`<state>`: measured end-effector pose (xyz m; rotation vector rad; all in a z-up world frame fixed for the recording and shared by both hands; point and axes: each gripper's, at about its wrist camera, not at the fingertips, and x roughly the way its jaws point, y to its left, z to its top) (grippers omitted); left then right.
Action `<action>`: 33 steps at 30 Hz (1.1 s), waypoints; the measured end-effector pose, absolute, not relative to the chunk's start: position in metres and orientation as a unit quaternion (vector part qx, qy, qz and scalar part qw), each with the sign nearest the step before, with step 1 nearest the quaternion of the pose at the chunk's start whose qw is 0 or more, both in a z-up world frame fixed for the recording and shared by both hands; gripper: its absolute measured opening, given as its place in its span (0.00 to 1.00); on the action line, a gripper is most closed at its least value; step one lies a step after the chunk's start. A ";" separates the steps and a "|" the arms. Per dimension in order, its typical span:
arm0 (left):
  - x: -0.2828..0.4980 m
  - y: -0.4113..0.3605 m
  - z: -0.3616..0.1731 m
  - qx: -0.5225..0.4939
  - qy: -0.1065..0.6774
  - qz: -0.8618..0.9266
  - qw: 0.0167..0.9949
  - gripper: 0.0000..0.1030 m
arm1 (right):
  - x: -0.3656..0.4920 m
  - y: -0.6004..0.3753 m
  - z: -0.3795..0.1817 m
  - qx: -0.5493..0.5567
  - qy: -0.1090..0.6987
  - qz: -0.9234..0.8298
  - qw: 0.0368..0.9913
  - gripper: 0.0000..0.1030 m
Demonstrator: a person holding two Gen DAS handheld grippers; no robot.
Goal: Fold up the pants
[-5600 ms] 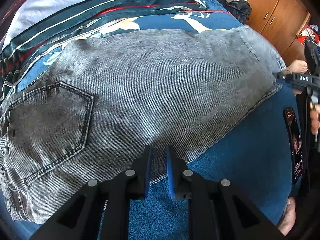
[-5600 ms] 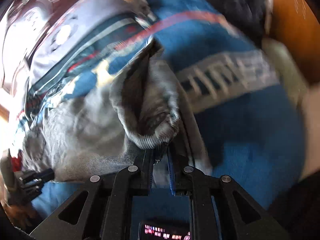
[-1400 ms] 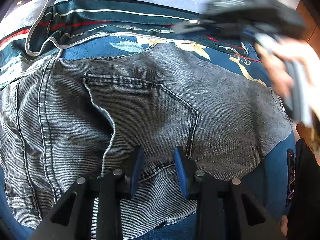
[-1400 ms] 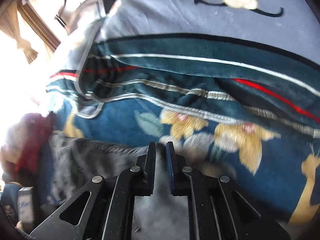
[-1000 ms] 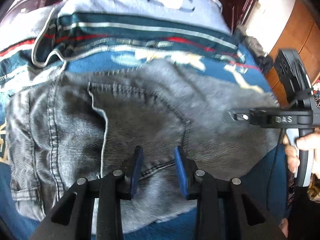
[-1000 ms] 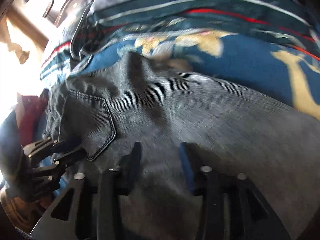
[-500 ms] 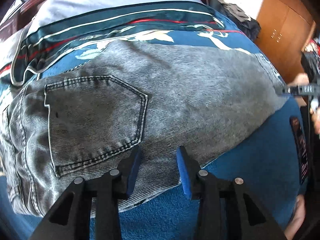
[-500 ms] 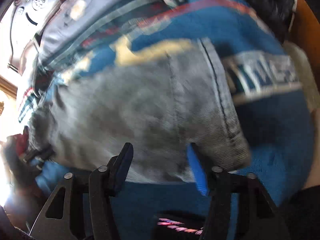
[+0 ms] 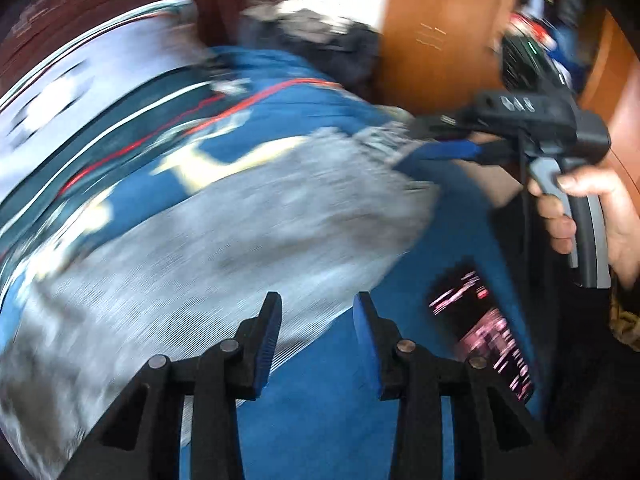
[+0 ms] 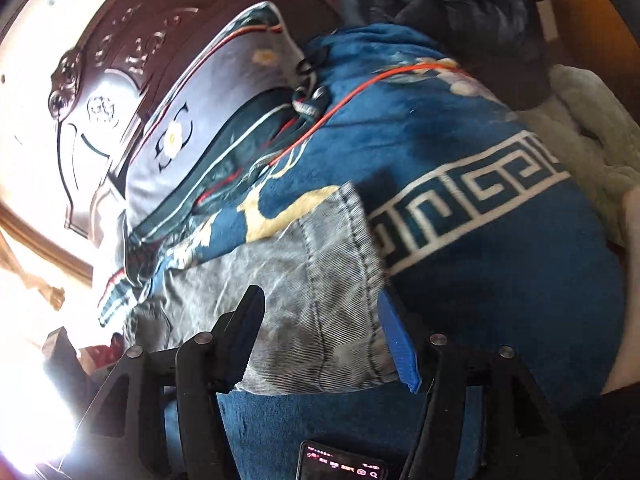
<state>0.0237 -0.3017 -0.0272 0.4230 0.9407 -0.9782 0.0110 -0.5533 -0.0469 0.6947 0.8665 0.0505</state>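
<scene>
The grey corduroy pants [image 9: 224,240] lie folded flat on the blue blanket [image 9: 320,420], blurred in the left wrist view. My left gripper [image 9: 318,316] is open and empty over their near edge. My right gripper [image 10: 320,320] is open wide, its jaws either side of the hem end of the pants [image 10: 320,280]. It also shows in the left wrist view [image 9: 436,140], held by a hand at the pants' far right end.
A phone [image 9: 484,328] with a lit screen lies on the blanket to the right of the pants. Striped bedding [image 10: 224,148] and a dark carved headboard [image 10: 120,52] lie behind. A dark clothes pile [image 10: 460,4] and wooden wardrobe [image 9: 440,32] stand beyond.
My left gripper has swung right along the pants' near edge, away from the pocket. My right gripper has opened wider and settled at the hem end.
</scene>
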 end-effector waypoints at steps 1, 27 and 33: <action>0.023 -0.321 -0.030 0.206 0.430 -0.462 0.748 0.38 | 0.010 -0.556 -0.046 0.332 0.408 0.022 0.850 0.56; 0.024 -0.357 -0.088 0.271 0.464 -0.467 0.702 0.45 | 0.060 -0.573 -0.130 0.452 0.506 0.088 0.729 0.26; 0.038 -0.344 -0.084 0.207 0.483 -0.460 0.716 0.25 | 0.058 -0.566 -0.120 0.458 0.483 0.089 0.741 0.16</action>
